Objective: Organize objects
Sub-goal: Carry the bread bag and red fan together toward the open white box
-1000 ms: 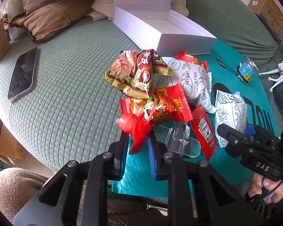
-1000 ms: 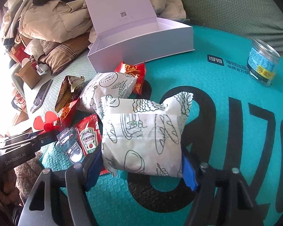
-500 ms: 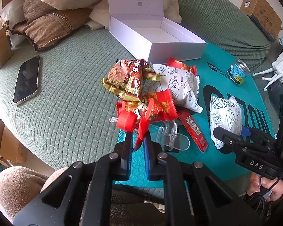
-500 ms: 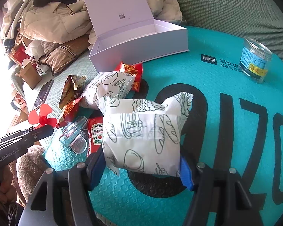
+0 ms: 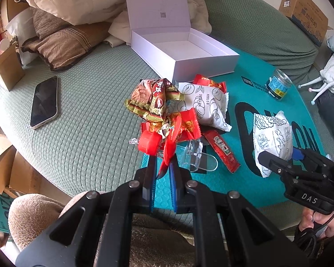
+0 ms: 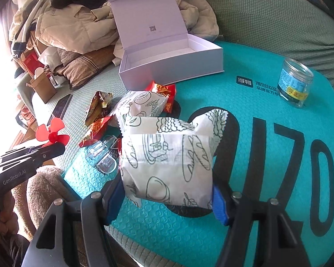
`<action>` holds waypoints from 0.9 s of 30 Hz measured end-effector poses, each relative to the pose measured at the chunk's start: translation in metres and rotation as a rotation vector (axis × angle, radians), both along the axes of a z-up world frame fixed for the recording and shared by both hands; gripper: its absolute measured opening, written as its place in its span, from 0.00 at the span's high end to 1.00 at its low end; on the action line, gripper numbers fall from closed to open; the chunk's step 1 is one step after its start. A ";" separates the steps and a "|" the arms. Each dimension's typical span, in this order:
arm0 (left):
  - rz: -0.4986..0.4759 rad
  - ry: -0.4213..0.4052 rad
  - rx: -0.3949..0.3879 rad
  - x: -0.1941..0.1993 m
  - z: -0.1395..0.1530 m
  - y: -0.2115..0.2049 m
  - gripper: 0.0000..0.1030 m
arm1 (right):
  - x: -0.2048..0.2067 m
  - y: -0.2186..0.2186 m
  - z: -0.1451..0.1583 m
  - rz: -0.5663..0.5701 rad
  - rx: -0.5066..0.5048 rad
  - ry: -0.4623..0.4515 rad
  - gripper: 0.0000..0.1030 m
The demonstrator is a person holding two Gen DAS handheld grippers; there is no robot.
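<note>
My left gripper (image 5: 163,160) is shut on a blade of a small red fan propeller (image 5: 167,149), held just above the snack pile. The right wrist view shows that propeller (image 6: 53,133) standing up from the left gripper (image 6: 44,151). My right gripper (image 6: 167,195) is shut on a white bread packet (image 6: 167,162) printed with line drawings, lifted over the teal mat (image 6: 267,111). The same packet (image 5: 272,138) shows at the right of the left wrist view. An open white box (image 5: 184,51) stands behind the pile with its lid up and nothing visible inside.
The pile holds a brown-gold snack bag (image 5: 151,98), another white packet (image 5: 204,104), a red candy packet (image 5: 187,122), a ketchup sachet (image 5: 222,151) and a clear plastic holder (image 5: 193,155). A small jar (image 6: 295,84) stands far right. A phone (image 5: 44,102) lies on the green cushion.
Both grippers have risen with their loads, so the pile looks smaller. The left jaws have drawn tighter on the red propeller blade.
</note>
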State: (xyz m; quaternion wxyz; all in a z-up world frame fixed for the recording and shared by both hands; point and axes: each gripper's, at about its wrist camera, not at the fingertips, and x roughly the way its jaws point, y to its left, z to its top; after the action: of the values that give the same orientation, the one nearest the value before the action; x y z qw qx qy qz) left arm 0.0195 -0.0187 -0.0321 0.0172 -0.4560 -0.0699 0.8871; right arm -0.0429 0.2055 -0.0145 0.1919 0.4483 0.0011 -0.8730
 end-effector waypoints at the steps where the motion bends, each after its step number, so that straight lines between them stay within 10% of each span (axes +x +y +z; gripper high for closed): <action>1: 0.000 0.004 -0.005 0.001 0.002 0.001 0.90 | 0.002 -0.001 0.002 0.004 0.001 0.004 0.35; 27: -0.072 0.025 -0.083 -0.027 0.039 0.018 0.90 | -0.007 -0.011 0.051 0.085 0.003 0.071 0.35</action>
State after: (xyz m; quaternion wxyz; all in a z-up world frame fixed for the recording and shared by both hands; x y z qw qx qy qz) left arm -0.0079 -0.0003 0.0073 0.0309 -0.4475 -0.0165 0.8936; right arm -0.0501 0.1941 0.0362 0.2278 0.4170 0.0279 -0.8794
